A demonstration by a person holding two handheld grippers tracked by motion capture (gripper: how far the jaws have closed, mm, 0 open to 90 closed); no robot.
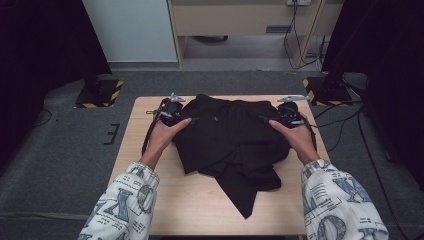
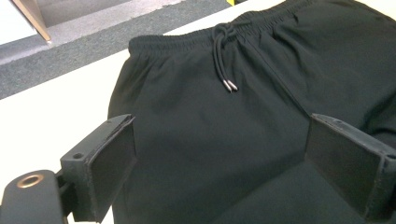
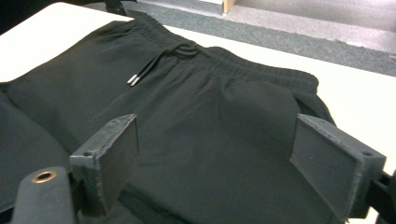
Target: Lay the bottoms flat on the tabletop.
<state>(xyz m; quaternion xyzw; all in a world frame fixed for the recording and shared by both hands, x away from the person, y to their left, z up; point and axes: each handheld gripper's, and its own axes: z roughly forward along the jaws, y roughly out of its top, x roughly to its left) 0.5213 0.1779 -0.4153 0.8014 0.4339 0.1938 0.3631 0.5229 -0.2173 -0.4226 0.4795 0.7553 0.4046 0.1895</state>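
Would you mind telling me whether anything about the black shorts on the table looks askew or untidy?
Yes: the black shorts lie folded unevenly on the table. A pointed flap of fabric sticks out askew toward the near edge, beyond the folded bundle.

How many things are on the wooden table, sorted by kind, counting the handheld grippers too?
Black drawstring shorts: 1
Handheld grippers: 2, the left gripper and the right gripper, both with fingers spread wide above the fabric and nothing pinched
Total: 3, all on the wooden table
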